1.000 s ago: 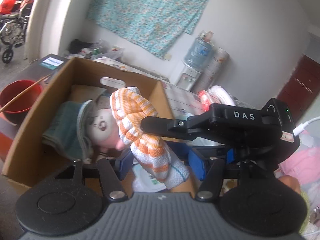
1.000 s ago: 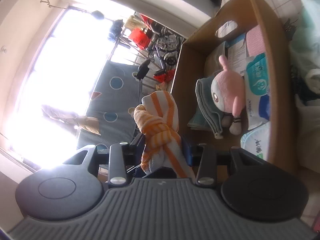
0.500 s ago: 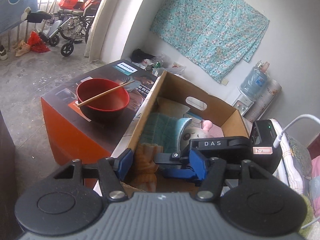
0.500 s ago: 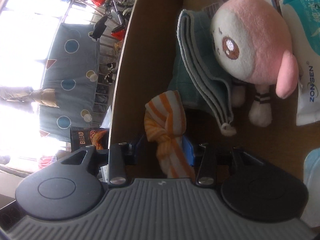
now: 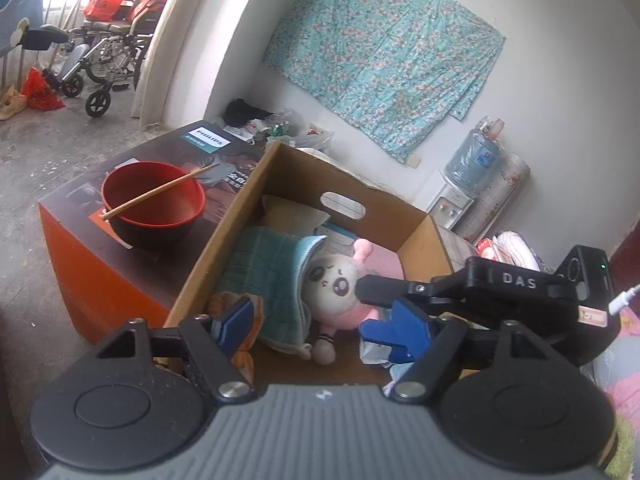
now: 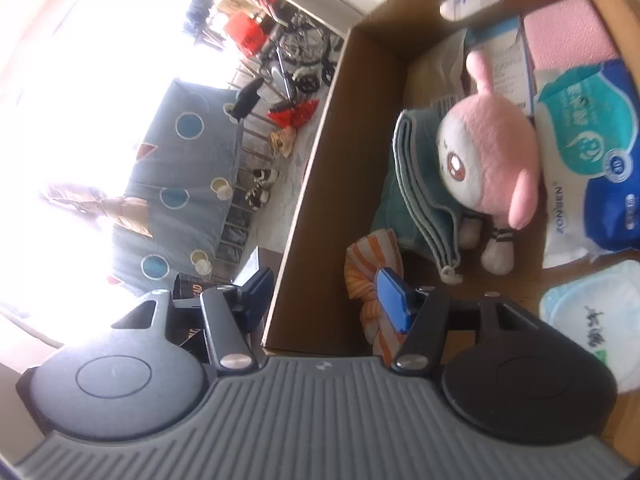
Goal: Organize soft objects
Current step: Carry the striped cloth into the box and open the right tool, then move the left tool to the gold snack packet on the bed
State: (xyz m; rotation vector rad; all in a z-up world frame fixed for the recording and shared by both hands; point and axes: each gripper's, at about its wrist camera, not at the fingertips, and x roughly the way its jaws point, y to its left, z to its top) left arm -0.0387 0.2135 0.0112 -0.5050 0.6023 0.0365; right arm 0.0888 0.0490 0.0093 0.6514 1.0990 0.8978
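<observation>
**Two wrist views, one box**

The cardboard box (image 5: 224, 240) is seen close, from above its near end, by the left wrist camera. By the right wrist camera, rolled sideways, it is faced nearer still. The pink plush (image 6: 492, 168) is shared.

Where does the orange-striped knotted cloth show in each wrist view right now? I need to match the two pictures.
Left wrist: orange-striped cloth sits low and left of centre, in the near left corner of the cardboard box, mostly hidden behind the left claw's blue pad.
Right wrist: orange-striped cloth lies at lower centre against the box's side wall, behind the right claw's blue pad.
Shared landmark: pink plush toy beside the folded teal towel.
</observation>
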